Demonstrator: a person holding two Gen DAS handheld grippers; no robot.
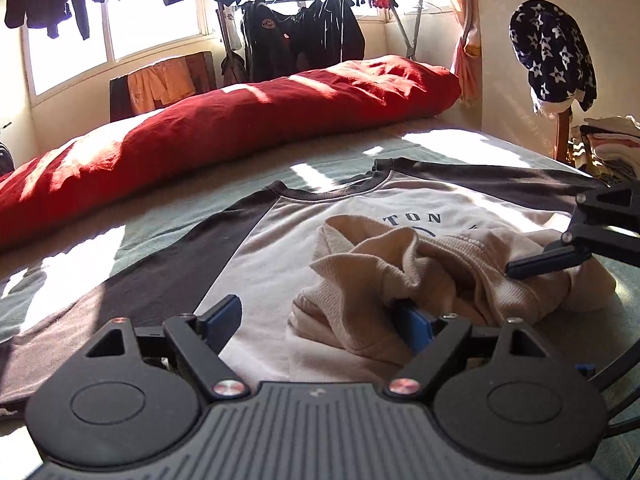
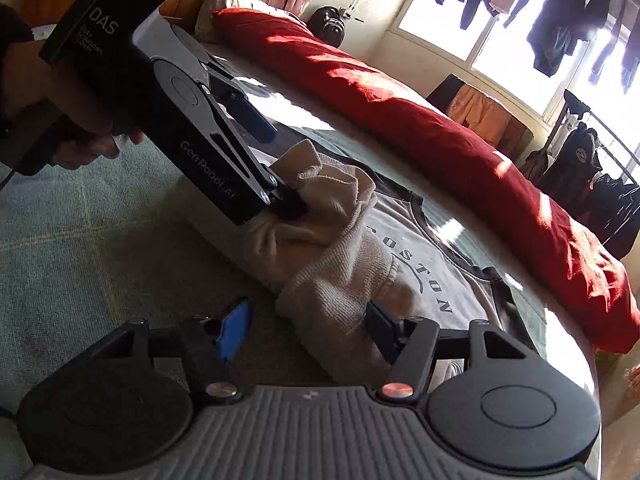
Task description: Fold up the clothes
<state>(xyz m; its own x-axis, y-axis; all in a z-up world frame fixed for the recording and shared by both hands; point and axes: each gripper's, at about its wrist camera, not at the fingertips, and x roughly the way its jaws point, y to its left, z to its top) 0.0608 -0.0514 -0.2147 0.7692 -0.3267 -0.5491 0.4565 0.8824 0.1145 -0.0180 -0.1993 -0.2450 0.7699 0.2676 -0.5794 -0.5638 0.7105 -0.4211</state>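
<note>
- My left gripper [image 1: 320, 316] is standing with its fingers spread wide; the blue pad of one finger [image 1: 416, 330] is tucked under the near edge of the bunched hem, the other finger is lying bare on flat cloth, and nothing is being pinched between them.
- My right gripper [image 2: 310, 330] is also standing open, with the bunched fabric sitting between its fingers; the dark finger [image 2: 382, 326] is touching the bunch, while the blue-padded one is standing clear of it over the bedspread.
- The sweatshirt [image 1: 288, 232], pale grey with dark sleeves and dark lettering on the chest, is lying flat just ahead of both sets of fingers, its neck pointing away from my left gripper.
- Its bunched hem [image 1: 400, 264], beige and ribbed, is heaped on the chest between my two grippers.
- The bedspread [image 2: 80, 240], grey-green and sunlit in patches, is spreading under everything.
- Beyond the sweatshirt, a long red pillow [image 1: 248, 120] is lying across the bed.
- Farther off, dark clothes are hanging on a drying rack [image 1: 320, 0] before bright windows.
</note>
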